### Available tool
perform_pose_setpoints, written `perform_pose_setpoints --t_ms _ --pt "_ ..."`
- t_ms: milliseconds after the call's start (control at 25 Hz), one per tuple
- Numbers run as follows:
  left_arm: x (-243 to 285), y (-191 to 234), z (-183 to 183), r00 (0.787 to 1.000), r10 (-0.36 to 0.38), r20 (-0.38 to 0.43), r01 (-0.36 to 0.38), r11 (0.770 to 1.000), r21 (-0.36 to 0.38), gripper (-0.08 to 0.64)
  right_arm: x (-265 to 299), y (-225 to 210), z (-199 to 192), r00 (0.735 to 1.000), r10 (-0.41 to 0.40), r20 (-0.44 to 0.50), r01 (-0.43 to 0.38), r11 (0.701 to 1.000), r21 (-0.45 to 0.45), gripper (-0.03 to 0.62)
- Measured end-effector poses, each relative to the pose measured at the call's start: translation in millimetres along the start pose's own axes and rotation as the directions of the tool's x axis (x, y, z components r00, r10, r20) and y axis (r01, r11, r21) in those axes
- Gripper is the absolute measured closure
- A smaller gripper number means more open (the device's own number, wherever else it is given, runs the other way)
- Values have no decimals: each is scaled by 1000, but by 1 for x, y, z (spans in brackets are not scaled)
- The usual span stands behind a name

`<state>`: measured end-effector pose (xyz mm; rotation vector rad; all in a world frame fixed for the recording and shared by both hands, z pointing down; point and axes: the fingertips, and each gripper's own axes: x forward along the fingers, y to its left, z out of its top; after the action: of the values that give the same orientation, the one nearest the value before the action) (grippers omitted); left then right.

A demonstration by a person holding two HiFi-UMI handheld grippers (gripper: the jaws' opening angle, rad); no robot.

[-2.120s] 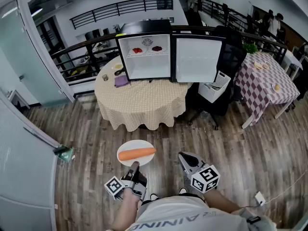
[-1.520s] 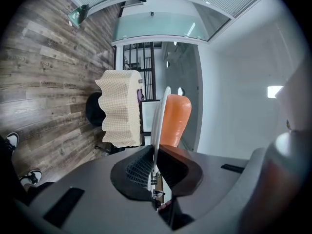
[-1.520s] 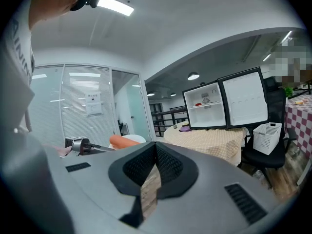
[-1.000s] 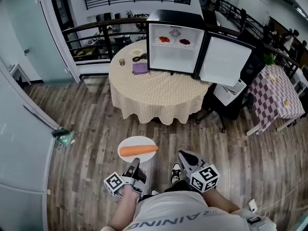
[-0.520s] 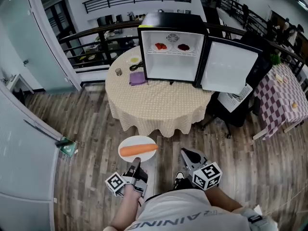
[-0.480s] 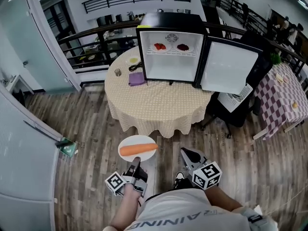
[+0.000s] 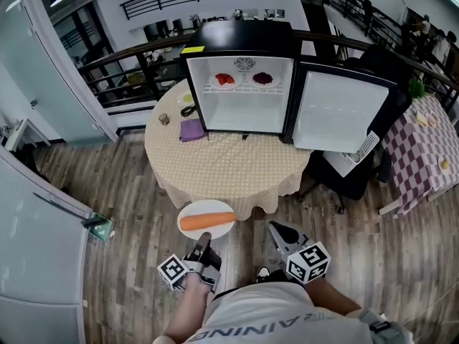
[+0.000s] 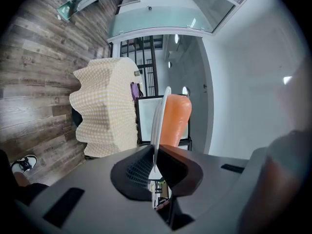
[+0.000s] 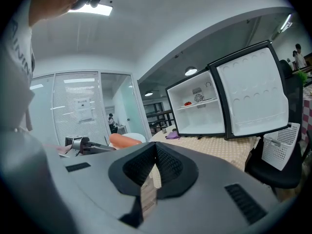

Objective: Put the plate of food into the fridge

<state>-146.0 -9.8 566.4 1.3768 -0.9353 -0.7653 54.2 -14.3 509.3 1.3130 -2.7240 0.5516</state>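
Note:
A white plate point(image 7: 206, 219) carries one long orange carrot point(image 7: 206, 222). My left gripper point(image 7: 203, 245) is shut on the plate's near rim and holds it level over the wooden floor, just short of the round table point(image 7: 229, 167). In the left gripper view the plate's edge point(image 8: 159, 123) runs out from between the pads, with the carrot point(image 8: 174, 115) beside it. The black fridge point(image 7: 244, 84) stands open on the table, its door point(image 7: 336, 113) swung to the right, and two small plates of red food sit on its upper shelf. My right gripper point(image 7: 276, 230) is shut with nothing in it point(image 9: 155, 152).
A purple cloth point(image 7: 191, 129) and small items lie on the table left of the fridge. A black chair point(image 7: 351, 174) with a white basket point(image 7: 353, 151) stands to the right, then a checked table point(image 7: 423, 135). Glass walls run along the left, and a green object point(image 7: 100, 228) lies on the floor.
The table and open fridge have come nearer and now loom larger in the head view. Both grippers moved forward together, and the plate with the carrot stays in the left gripper.

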Motion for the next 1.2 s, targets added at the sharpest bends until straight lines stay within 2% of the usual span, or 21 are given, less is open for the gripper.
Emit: perform_pose_setpoints --t_ms 360,720,1200 --pt "64 -9 -21 1000 2 -6 -2 1000 18 534 5 -67 12 1000 3 11 -3 1000 6 572" --pt "98 -4 -14 999 30 -17 -30 999 13 534 15 -91 10 1000 -11 5 11 999 42 572" --pt "191 -9 27 988 -7 -154 5 1000 -11 534 75 -125 47 992 -126 -2 126 992 24 572"
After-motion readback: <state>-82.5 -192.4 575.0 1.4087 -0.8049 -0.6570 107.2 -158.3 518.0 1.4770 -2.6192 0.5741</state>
